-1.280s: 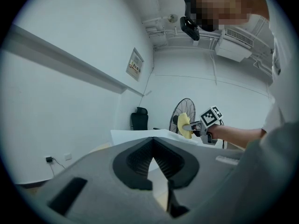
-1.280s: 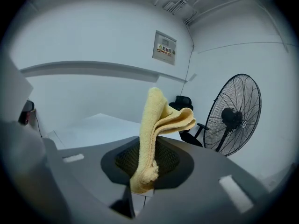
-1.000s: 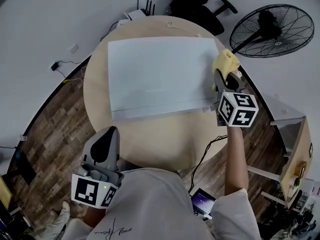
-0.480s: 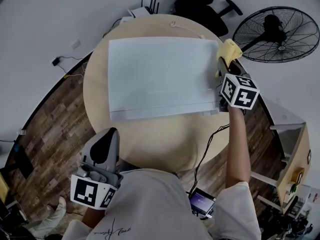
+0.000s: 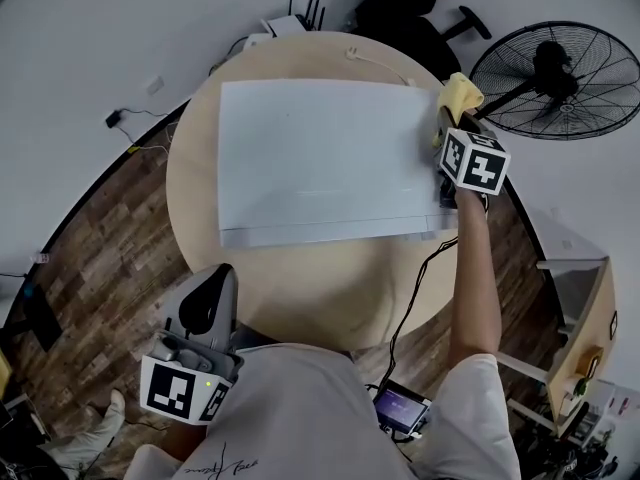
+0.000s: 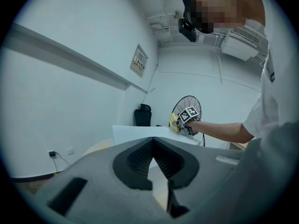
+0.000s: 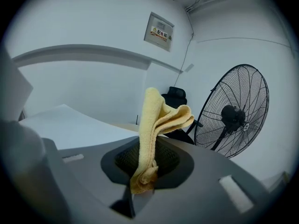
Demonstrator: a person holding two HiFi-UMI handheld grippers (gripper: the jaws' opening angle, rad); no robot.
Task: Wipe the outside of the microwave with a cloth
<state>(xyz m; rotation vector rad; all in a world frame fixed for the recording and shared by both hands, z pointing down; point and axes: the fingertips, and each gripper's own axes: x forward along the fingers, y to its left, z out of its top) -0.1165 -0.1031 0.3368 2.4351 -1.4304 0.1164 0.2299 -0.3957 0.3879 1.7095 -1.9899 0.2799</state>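
The white microwave (image 5: 320,158) stands on a round wooden table (image 5: 330,283); from above I see mostly its flat top. My right gripper (image 5: 446,128) is at the microwave's far right corner, shut on a yellow cloth (image 5: 458,95) that sticks up past the jaws. In the right gripper view the cloth (image 7: 156,118) rises folded out of the shut gripper (image 7: 145,174), with the microwave's top (image 7: 70,125) to the left. My left gripper (image 5: 218,276) hangs low by the person's body, off the table's near edge, shut and empty (image 6: 154,146).
A black standing fan (image 5: 555,78) is close to the right of the cloth. A black office chair (image 5: 410,13) and a router (image 5: 290,23) are behind the table. A black cord (image 5: 415,288) runs off the table's near right edge to the floor.
My right gripper has carried the cloth along the microwave's right side toward its back corner. The left gripper has stayed where it was.
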